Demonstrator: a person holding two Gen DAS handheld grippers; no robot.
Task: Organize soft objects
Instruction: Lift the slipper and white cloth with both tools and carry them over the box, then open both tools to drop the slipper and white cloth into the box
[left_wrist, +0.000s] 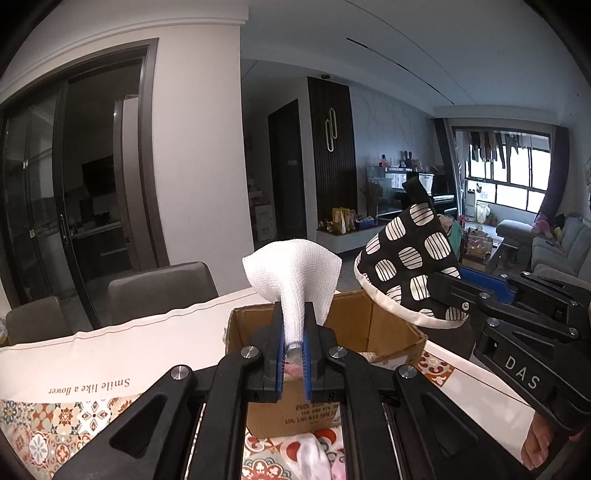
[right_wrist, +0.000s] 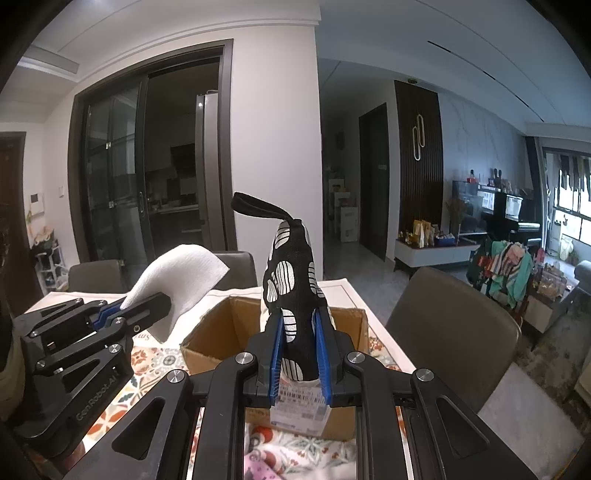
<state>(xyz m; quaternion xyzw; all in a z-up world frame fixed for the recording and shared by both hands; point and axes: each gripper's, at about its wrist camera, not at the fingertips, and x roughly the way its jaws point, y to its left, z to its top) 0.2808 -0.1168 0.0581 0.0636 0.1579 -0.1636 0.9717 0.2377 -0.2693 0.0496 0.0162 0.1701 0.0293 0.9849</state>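
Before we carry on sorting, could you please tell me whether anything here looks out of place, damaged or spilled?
Nothing stands out. The left hand-held gripper pinches a white cloth, the right hand-held gripper a black patterned oven mitt; both hang intact above the open cardboard box on the patterned tablecloth.

Cannot see into the cardboard box (left_wrist: 369, 325) past its near wall and the left tongs (left_wrist: 293, 354), nor read its shipping label (right_wrist: 301, 400) cut by the right tongs (right_wrist: 299, 354); pink-and-white fabric (left_wrist: 317, 454) cropped at the bottom edge, kind unclear
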